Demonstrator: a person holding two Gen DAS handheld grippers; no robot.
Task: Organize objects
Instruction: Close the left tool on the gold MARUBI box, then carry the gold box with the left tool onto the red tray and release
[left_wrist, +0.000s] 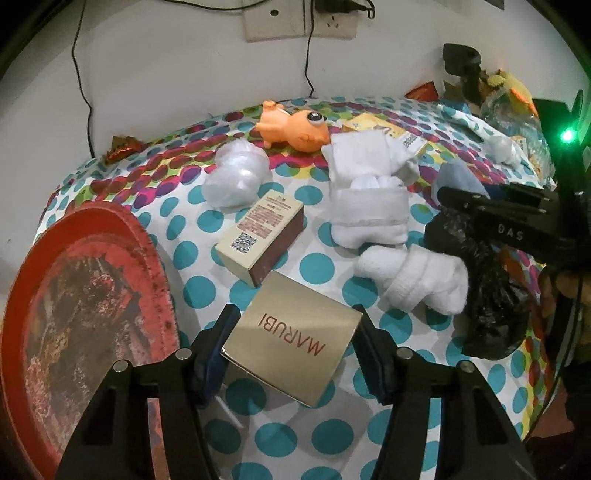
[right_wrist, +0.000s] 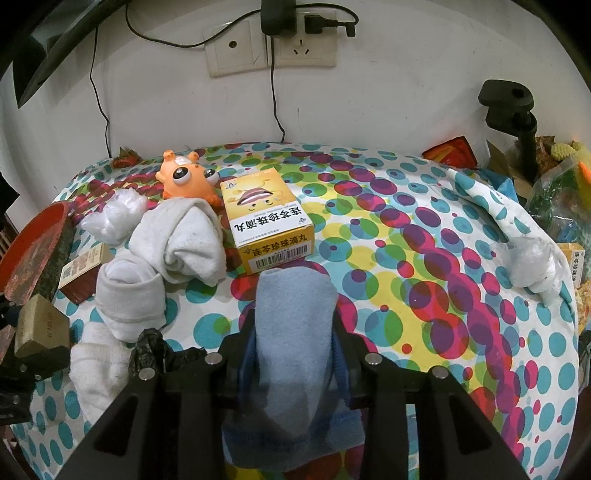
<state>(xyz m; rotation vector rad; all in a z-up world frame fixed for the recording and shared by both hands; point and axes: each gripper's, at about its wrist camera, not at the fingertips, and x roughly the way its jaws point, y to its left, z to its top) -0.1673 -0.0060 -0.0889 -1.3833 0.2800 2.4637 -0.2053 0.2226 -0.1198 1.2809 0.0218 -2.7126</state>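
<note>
The left gripper (left_wrist: 295, 345) is closed around a gold box (left_wrist: 291, 341), and both pads touch its sides. On the top of this box the word "MARUBI" is printed in red letters, and it reads upside down from the left wrist camera. The box is tilted, with its near corner above the dotted tablecloth (left_wrist: 321, 439). Just beyond it lies a beige and brown box (left_wrist: 260, 238) with small red print and a QR code; the text is too small to read. To the left there is a round red tray (left_wrist: 74, 314) with a worn surface.

The right gripper (right_wrist: 293, 332) holds a light blue sock (right_wrist: 293, 325), which is pressed between the two fingers. In the left wrist view, the letters "DAS" are visible in white on the black body of the right gripper.

Just behind the blue sock stands a yellow box (right_wrist: 267, 218) with a cartoon bee, Chinese writing and a barcode on the front side. Beside it lies an orange toy (right_wrist: 188, 179) with big eyes. White socks (right_wrist: 177, 240) are rolled in a heap to the left of the yellow box. A crumpled black plastic bag (left_wrist: 491, 302) lies near them.
</note>
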